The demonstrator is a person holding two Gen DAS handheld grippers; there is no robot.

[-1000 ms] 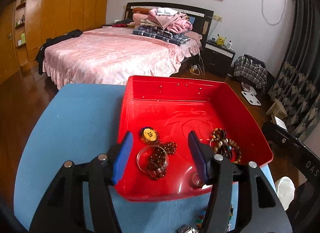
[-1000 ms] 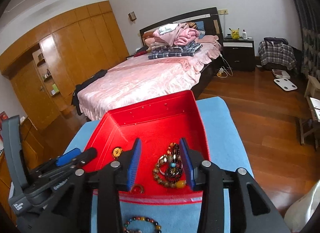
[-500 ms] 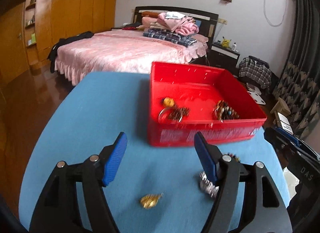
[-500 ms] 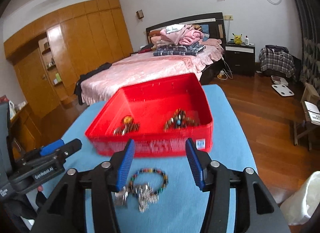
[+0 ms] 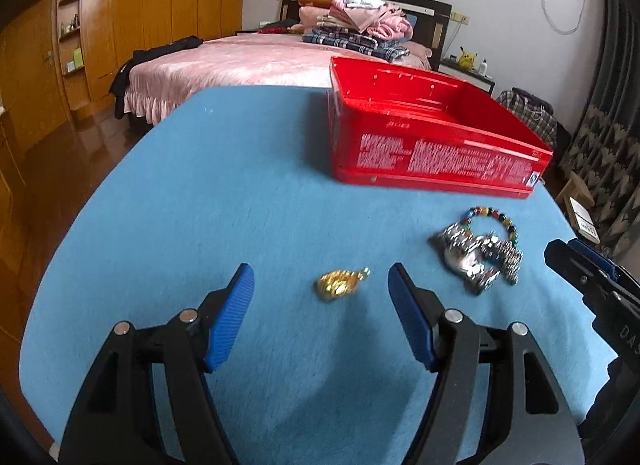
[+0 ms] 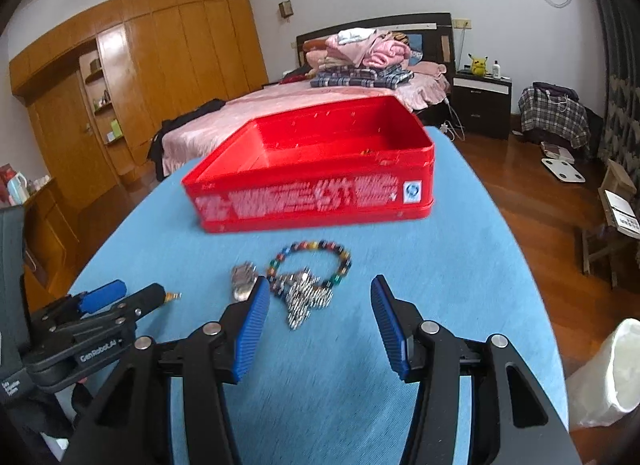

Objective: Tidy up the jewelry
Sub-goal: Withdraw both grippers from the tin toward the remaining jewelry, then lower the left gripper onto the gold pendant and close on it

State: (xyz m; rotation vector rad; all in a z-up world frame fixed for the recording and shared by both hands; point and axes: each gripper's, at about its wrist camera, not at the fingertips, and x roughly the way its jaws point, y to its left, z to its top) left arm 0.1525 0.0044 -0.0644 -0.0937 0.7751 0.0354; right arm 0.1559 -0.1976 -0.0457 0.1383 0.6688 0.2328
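Both the left gripper (image 5: 320, 297) & right gripper (image 6: 316, 305) gape empty; gold pendant (image 5: 340, 285), silver watch (image 5: 476, 257) & beaded bracelet (image 6: 310, 261) lie near table's (image 5: 200, 201) front edge, outside red box (image 6: 312, 185), so sorting looks unfinished.

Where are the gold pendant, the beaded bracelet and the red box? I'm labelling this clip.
gold pendant (image 5: 338, 285), left wrist view, on its rounded gold body.
beaded bracelet (image 6: 320, 245), right wrist view, on the far arc of coloured beads.
red box (image 6: 312, 197), right wrist view, on its printed front wall.
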